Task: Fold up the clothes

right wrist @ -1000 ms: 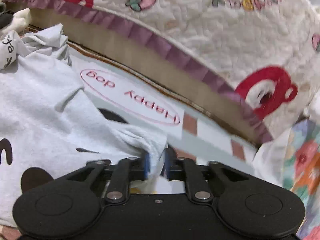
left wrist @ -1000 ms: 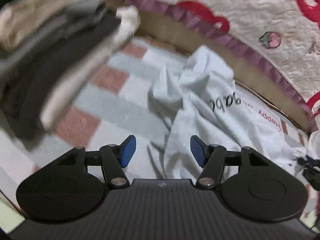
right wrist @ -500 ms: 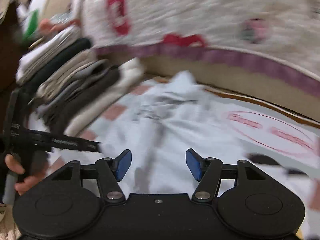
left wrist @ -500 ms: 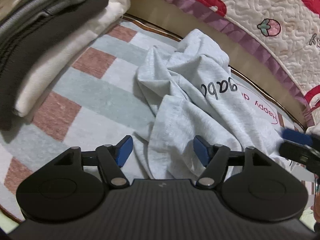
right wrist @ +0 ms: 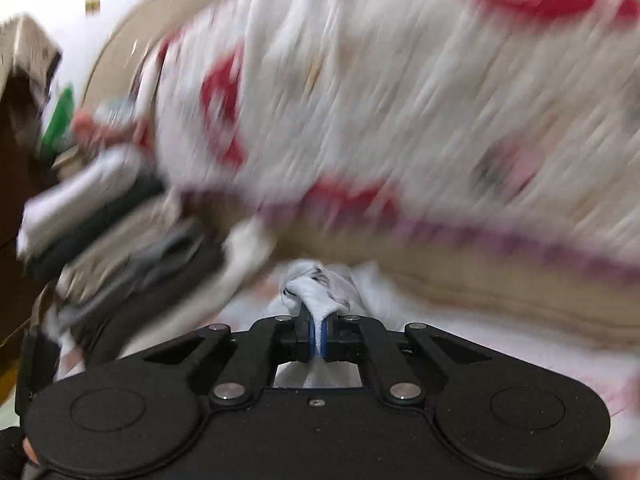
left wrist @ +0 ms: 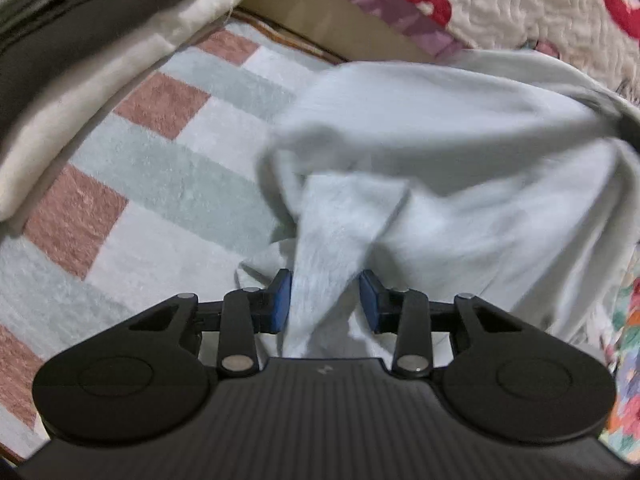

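Left gripper (left wrist: pixel 326 300), partly open and closing, with a strip of the pale grey shirt (left wrist: pixel 460 184) running up between the blue pads; left pad (left wrist: pixel 280 304) against the cloth, right pad apart from it, so no firm grip yet. Right gripper (right wrist: pixel 316 336) clamped tight on a bunched fold of the same shirt (right wrist: pixel 316 292), white cloth pinched between the pads. Shirt rumpled on the checked rug (left wrist: pixel 152 184), one part lifted and stretched toward the right edge of the left view. Stack of folded clothes (left wrist: pixel 80 52) on the rug, well left of the shirt. Quilted bedspread (left wrist: pixel 520 4) with red patterns hanging behind. Right view heavily blurred.
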The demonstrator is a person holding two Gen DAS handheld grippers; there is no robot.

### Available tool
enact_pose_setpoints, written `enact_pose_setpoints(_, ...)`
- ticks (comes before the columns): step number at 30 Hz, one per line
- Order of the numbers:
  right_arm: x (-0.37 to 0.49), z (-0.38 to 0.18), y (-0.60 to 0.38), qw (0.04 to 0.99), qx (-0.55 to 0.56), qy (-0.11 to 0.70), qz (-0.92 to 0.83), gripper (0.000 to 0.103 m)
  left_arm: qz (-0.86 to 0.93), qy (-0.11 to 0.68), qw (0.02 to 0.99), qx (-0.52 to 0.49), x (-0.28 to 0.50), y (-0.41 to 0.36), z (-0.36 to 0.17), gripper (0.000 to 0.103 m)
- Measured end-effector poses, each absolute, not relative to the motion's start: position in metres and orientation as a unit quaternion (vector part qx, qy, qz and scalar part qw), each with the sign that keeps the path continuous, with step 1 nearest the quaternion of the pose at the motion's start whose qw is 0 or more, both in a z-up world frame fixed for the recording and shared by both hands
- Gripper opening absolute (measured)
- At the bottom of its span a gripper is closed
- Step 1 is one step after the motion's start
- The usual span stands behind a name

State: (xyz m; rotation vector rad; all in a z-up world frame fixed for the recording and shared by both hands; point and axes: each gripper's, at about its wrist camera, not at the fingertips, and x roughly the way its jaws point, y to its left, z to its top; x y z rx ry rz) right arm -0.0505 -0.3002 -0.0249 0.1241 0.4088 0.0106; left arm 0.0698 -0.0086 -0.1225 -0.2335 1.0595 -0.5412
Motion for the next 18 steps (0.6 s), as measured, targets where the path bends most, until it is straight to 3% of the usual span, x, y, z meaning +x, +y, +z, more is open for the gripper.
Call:
enact_pose_setpoints(3, -0.071, -0.011, -0.328, 0.98, 0.013, 0.182, -0.076, 0.003, -0.252, 0.485, 0.831, -0.1, 0.067, -0.012, -0.116, 0.041)
enact_pose_setpoints(9, -0.06, -0.069, -0.371, 0.952, 0.006, 0.254, -0.169, 0.003, -0.266, 0.49, 0.826, -0.083, 0.063, -0.027, -0.119, 0.054)
enact_pose_setpoints(11, -0.05, -0.088, -0.383, 0.944, 0.02, 0.274, -0.182, 0.003, -0.254, 0.488, 0.834, -0.043, 0.069, -0.045, -0.127, 0.061)
enact_pose_setpoints(13, -0.036, -0.1, -0.397, 0.937, 0.044, 0.29, -0.189, 0.003, -0.244, 0.486, 0.839, 0.001, 0.08, -0.065, -0.137, 0.061)
enact_pose_setpoints(14, -0.026, -0.103, -0.404, 0.936, 0.054, 0.293, -0.187, 0.003, -0.252, 0.486, 0.837, 0.007, 0.085, -0.07, -0.139, 0.056)
enact_pose_setpoints(17, 0.005, -0.102, -0.412, 0.939, 0.049, 0.301, -0.158, 0.003, -0.295, 0.48, 0.826, -0.021, 0.09, -0.064, -0.143, 0.029)
enact_pose_setpoints(18, 0.014, -0.1, -0.411, 0.941, 0.044, 0.305, -0.142, 0.003, -0.304, 0.478, 0.824, -0.025, 0.094, -0.061, -0.144, 0.026)
